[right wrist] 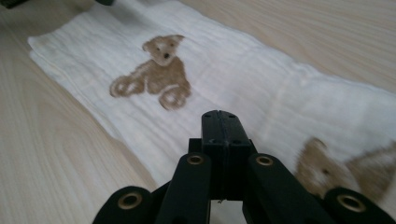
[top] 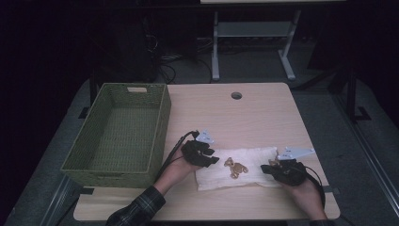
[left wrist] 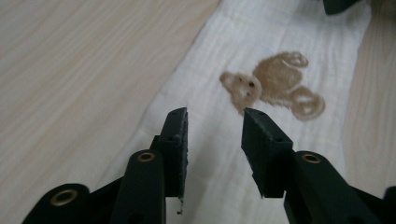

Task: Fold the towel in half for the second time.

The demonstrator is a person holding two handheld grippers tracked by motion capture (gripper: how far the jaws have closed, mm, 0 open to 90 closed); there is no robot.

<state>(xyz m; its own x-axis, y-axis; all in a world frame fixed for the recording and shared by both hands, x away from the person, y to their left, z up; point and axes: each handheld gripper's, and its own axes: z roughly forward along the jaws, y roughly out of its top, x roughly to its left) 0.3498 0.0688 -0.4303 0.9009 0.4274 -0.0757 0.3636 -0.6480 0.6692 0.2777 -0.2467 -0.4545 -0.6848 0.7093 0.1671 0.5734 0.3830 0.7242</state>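
A white cloth [top: 254,160] folded into a long strip lies flat near the table's front edge, printed with a brown teddy bear [top: 235,168]. My left gripper [top: 212,160] sits at the strip's left end. In the left gripper view its jaws [left wrist: 215,114] stand open over the cloth [left wrist: 280,28] with nothing between them, the bear [left wrist: 275,84] just beyond. My right gripper [top: 266,168] rests on the strip's right end. Its jaws [right wrist: 219,116] are shut tight above the cloth [right wrist: 261,84], between one bear [right wrist: 156,74] and a second bear print [right wrist: 336,168].
A green wicker basket [top: 162,122] stands open on the table's left side, close to my left hand. The light wooden table [top: 244,117] has a round cable hole [top: 236,95] at the back. Beyond the table stands a grey desk frame [top: 215,47] on dark floor.
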